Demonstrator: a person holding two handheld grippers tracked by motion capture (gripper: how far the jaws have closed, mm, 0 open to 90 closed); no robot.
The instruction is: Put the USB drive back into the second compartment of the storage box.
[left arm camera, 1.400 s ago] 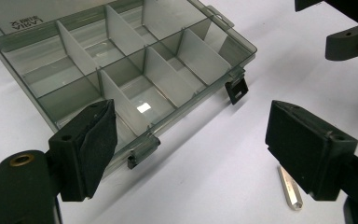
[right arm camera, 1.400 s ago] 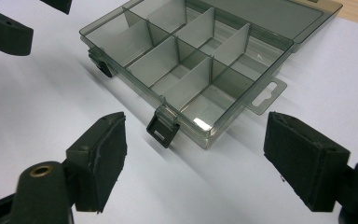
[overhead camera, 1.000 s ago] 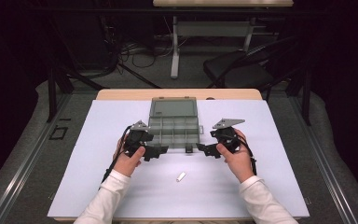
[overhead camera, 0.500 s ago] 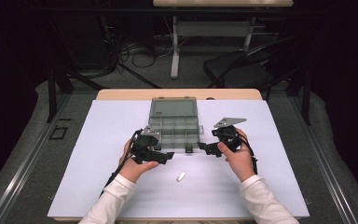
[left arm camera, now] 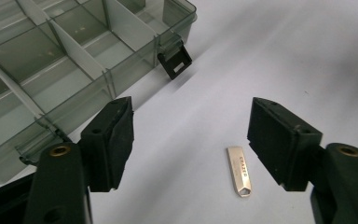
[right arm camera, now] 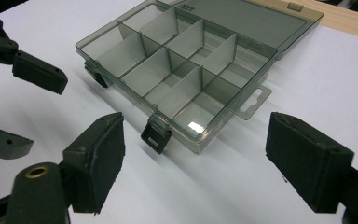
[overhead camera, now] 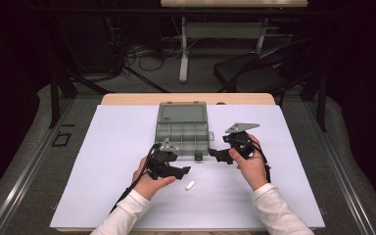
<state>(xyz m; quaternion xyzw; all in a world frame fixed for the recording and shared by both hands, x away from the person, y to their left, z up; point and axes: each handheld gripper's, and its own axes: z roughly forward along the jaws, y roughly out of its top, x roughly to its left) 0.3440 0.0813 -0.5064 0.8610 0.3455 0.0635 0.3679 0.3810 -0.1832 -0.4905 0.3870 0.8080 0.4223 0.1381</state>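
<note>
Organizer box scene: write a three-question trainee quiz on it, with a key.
1. True or false: the lid of the organizer box is open.
2. The small silver tag lies: A) inside a compartment, B) on the white sheet outside the box, C) between shut jaws.
3. Fill in: the jaws of the left gripper and the right gripper both stand ____.

Key: 1 true. 2 B; in the left gripper view it lies on the sheet near one open jaw. 3 open, holding nothing.
</note>
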